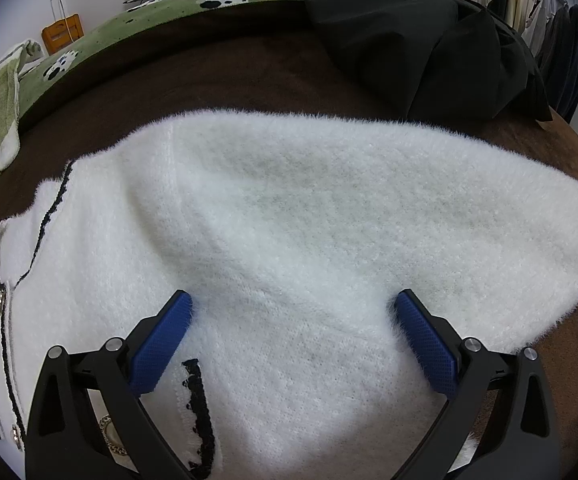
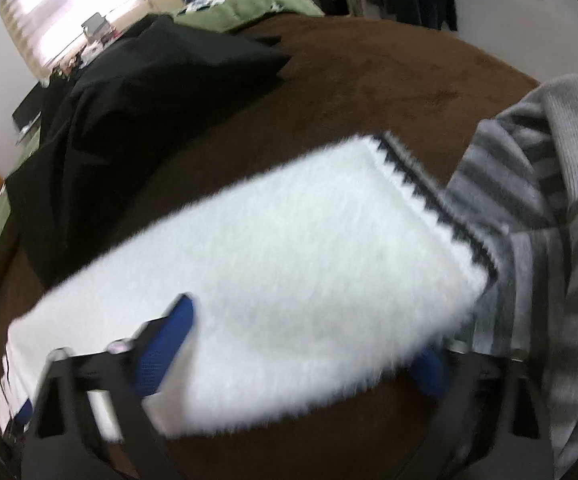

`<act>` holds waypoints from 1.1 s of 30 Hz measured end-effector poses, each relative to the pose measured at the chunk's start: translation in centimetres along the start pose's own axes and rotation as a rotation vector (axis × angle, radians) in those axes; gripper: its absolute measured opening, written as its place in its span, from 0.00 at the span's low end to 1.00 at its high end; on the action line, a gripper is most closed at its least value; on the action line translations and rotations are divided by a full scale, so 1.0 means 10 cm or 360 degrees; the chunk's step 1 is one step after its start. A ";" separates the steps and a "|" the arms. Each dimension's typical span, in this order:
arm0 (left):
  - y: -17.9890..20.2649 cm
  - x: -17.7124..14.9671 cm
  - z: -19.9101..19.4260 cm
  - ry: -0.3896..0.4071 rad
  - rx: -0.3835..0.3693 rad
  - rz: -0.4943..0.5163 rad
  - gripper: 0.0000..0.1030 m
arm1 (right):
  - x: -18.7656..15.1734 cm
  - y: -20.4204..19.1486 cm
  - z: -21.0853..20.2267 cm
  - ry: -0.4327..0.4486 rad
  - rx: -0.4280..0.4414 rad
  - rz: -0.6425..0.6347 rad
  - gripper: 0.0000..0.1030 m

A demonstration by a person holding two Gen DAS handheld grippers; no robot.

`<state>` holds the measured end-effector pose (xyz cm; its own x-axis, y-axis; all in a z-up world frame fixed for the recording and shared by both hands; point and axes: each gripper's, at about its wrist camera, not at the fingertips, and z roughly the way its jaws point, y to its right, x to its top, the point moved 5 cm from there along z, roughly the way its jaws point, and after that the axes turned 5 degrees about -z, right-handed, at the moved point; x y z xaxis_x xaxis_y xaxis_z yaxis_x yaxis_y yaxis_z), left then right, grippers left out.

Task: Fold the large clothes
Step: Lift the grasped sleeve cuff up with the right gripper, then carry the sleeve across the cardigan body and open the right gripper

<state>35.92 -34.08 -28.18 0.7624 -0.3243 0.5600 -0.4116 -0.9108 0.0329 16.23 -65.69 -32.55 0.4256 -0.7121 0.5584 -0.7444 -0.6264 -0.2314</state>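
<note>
I rest my left gripper (image 1: pixel 291 336) wide open on the cardigan (image 1: pixel 289 208), pinning it; my right gripper (image 2: pixel 309 344) straddles the sleeve (image 2: pixel 281 248), half-open, gripping nothing yet.

light: soft, even indoor | glare: bright window (image 2: pixel 69 12) blown out | blur: right wrist view smeared, left wrist view sharp | edges: fisheye bending, dark corners
</note>
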 end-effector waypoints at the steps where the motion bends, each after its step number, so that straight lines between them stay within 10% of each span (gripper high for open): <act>1: 0.00 0.00 0.00 0.0000 0.0002 0.0001 0.95 | 0.01 0.07 -0.02 0.0015 0.0009 0.0042 0.48; 5: 0.00 0.00 -0.01 0.0001 0.0006 0.0003 0.95 | -0.04 0.09 -0.04 0.0058 0.0104 -0.0011 0.11; 20: 0.01 -0.01 -0.01 0.0012 0.0012 0.0006 0.95 | 0.15 -0.16 -0.34 0.0124 0.0175 -0.0085 0.09; 33: -0.30 0.02 -0.54 -0.0011 -0.0024 -0.0112 0.94 | 0.38 -1.96 -2.04 0.0453 0.0433 -0.0647 0.09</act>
<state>34.63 -29.99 -23.69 0.7931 -0.2610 0.5504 -0.3641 -0.9275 0.0848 21.90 -49.66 -9.63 0.4669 -0.3061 0.8297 -0.3740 -0.9185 -0.1284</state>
